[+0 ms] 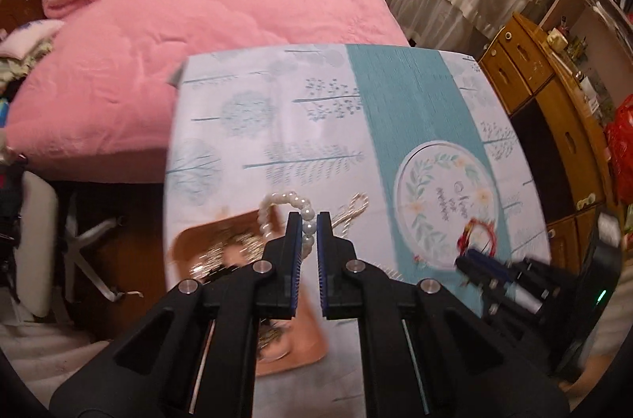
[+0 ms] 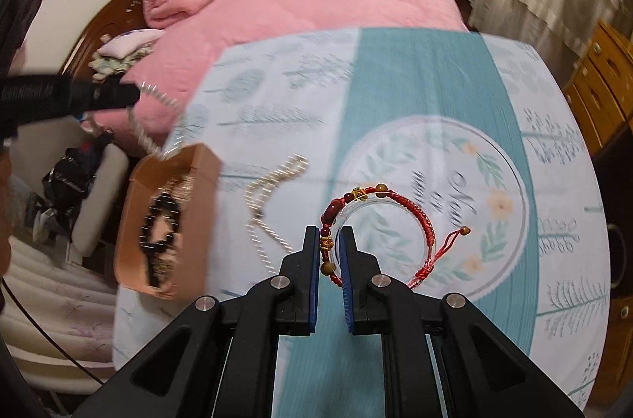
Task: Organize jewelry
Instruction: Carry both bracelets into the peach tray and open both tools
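Our left gripper (image 1: pixel 309 220) pinched the pearl bracelet (image 1: pixel 277 212) at lower centre; our right gripper (image 2: pixel 330 234) clamped the red bracelet (image 2: pixel 379 232) there too.

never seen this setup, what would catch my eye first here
Each gripper is pinching a bracelet: the left gripper a pearl bracelet lifted over the brown tray, the right gripper a red beaded bracelet above the tablecloth's wreath print. Between them a gold chain lies on the tablecloth, with the pink bed behind.
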Tool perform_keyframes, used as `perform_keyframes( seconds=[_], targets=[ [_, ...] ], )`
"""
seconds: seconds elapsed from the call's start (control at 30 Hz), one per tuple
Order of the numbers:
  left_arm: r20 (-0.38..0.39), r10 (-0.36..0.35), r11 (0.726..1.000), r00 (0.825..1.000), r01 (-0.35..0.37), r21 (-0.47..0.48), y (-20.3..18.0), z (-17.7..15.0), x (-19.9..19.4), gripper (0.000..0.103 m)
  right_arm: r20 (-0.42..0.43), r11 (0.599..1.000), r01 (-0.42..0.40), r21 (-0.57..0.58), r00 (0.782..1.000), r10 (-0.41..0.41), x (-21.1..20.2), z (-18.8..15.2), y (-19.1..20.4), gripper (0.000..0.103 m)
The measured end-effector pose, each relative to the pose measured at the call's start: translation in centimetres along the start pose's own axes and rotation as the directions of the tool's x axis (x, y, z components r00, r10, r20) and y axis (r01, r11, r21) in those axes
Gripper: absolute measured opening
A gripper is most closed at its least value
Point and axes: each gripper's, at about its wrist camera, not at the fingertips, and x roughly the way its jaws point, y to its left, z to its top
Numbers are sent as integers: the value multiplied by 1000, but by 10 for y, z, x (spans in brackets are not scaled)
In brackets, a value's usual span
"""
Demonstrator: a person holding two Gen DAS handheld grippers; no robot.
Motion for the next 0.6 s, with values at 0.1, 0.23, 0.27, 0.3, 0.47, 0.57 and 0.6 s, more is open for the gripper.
perform_keyframes(
  seconds=[0.1,0.23,0.27,0.3,0.47,0.57,0.6],
  targets=[
    [4,28,1000,1000,-28,-1,17,-23,-15,5,8,998,-35,-55,999,36,-8,7,29,10],
    [-13,57,998,998,-57,-20,35,-51,-13,5,4,988,-90,-127,996,92,-12,9,67,10],
    [-26,65,998,998,-66,-25,39,-60,-8,5,1,985,-100,-140,995,101,-11,9,74,10],
    [-39,75,997,996,-76,-28,41,-66,-1,5,-5,981,-113,-157,994,113,-11,8,83,10],
    [-127,76,994,989,-85,-66,51,-98,32,5,-40,965,-150,-216,989,145,-9,-3,111,10],
    [-154,70,993,986,-84,-86,53,-112,45,5,-64,958,-167,-235,986,156,-5,-11,118,10],
    [-159,67,992,985,-82,-91,54,-115,49,5,-72,955,-175,-239,984,163,-4,-14,120,10]
  ],
)
